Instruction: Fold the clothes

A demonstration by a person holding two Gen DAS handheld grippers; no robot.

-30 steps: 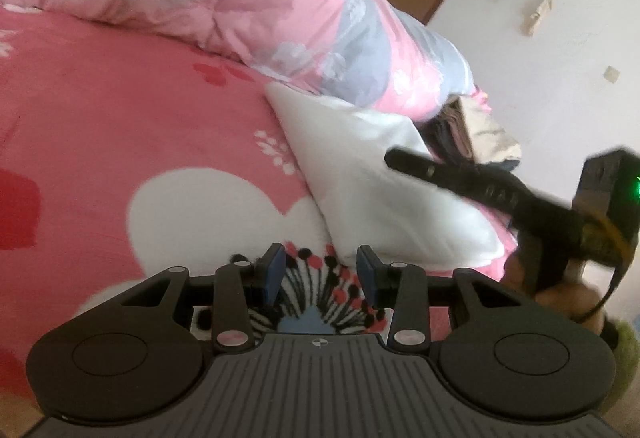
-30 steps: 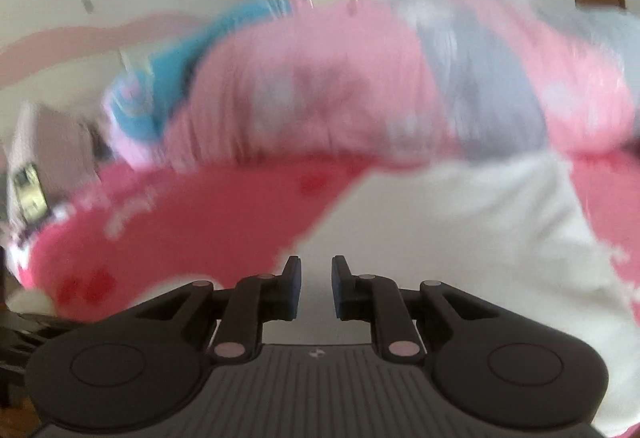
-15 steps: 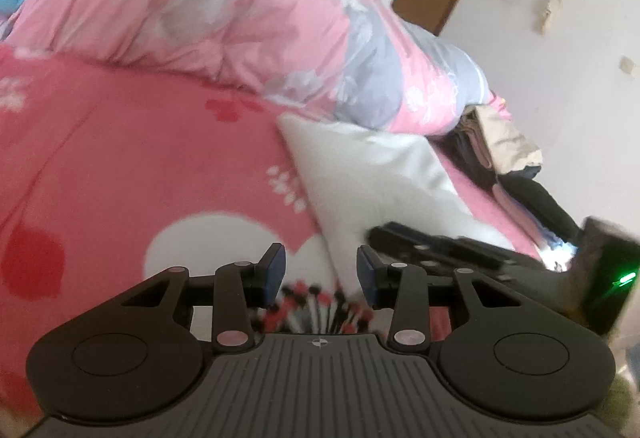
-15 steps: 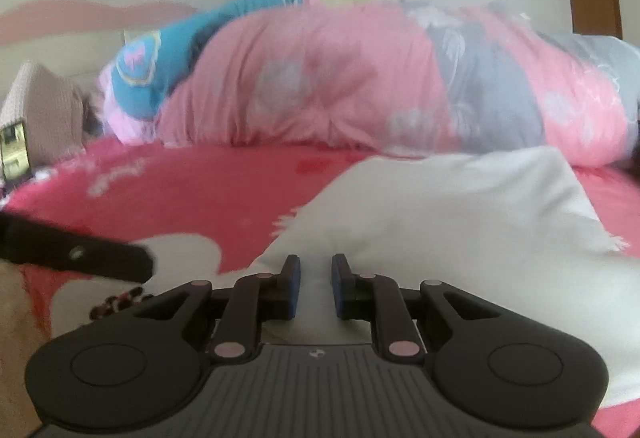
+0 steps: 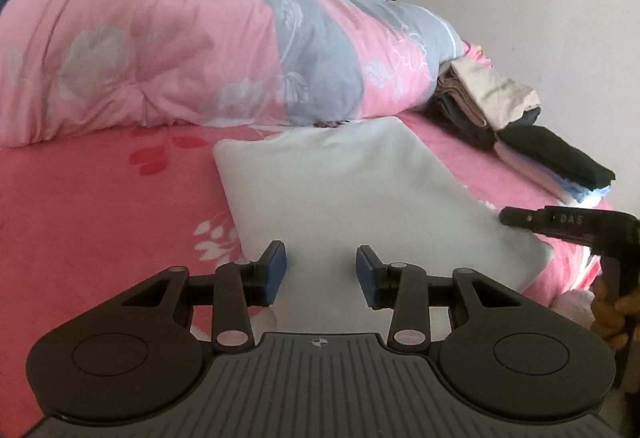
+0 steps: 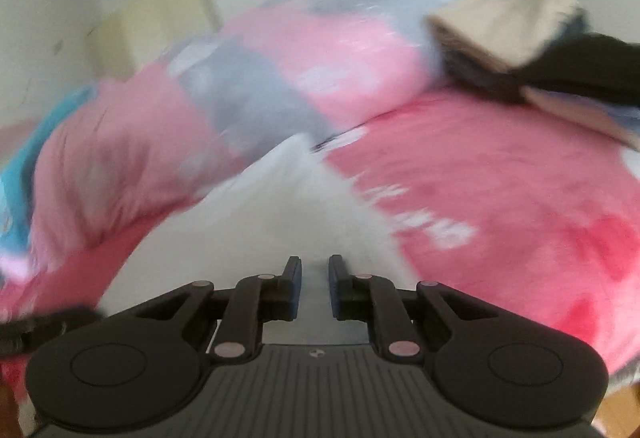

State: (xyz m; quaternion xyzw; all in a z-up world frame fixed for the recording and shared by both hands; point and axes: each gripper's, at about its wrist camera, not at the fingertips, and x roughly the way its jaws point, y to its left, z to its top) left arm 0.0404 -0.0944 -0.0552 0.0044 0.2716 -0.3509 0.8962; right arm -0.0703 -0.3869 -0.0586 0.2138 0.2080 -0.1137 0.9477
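On the pink bed (image 5: 80, 198), before a bunched quilt (image 5: 180, 50), a folded white garment (image 5: 352, 190) lies flat, with stacked clothes (image 5: 500, 118) nearby. The left claw (image 5: 321, 274) hovers spread and empty above its near edge; the right claw (image 6: 314, 288) is narrowly parted, pinching nothing.

Only readable thing is "DAS" in pale letters on the black finger of the right gripper (image 5: 505, 216), seen from the left wrist. The right wrist view is too blurry.
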